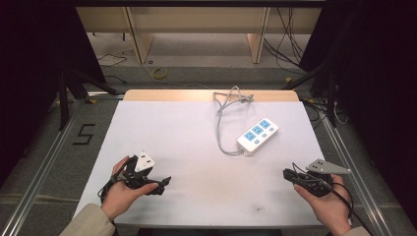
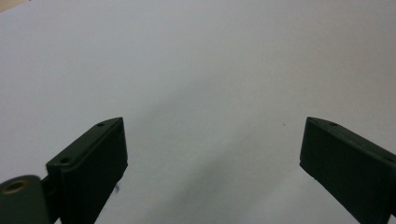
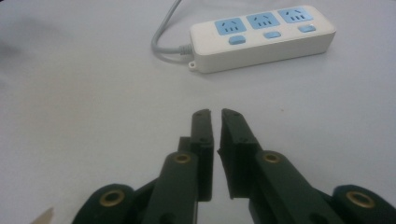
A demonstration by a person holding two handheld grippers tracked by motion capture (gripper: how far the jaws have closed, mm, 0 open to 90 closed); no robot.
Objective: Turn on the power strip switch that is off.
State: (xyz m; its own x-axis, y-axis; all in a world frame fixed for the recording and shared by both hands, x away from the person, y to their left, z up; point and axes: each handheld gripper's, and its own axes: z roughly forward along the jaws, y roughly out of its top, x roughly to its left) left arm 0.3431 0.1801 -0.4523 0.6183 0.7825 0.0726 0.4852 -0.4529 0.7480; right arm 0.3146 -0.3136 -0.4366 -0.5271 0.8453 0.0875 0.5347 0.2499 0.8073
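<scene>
1. Nearest the person, both hands rest low on the white table (image 1: 162, 132), one at each front corner, probably a waiting pose since neither is reaching for anything.
2. The left gripper (image 1: 164, 183) lies on its side in the left hand (image 1: 123, 194), pointing toward the middle of the table. In the left gripper view its jaws stand wide apart with bare table between them, so it holds nothing.
3. The right gripper (image 3: 216, 114) sits in the right hand (image 1: 329, 204) and points up the table. Its jaws are nearly together, a thin slit between the tips, with nothing in it.
4. Farther off, right of centre, lies the power strip (image 3: 264, 37), flat, sockets and switches facing up. The right gripper is aimed straight at it, so it is likely the thing to be handled, and the right hand is the nearer one.
5. Its grey cord (image 1: 223, 125) runs back to a loose coil at the far edge, well clear of both grippers.
</scene>
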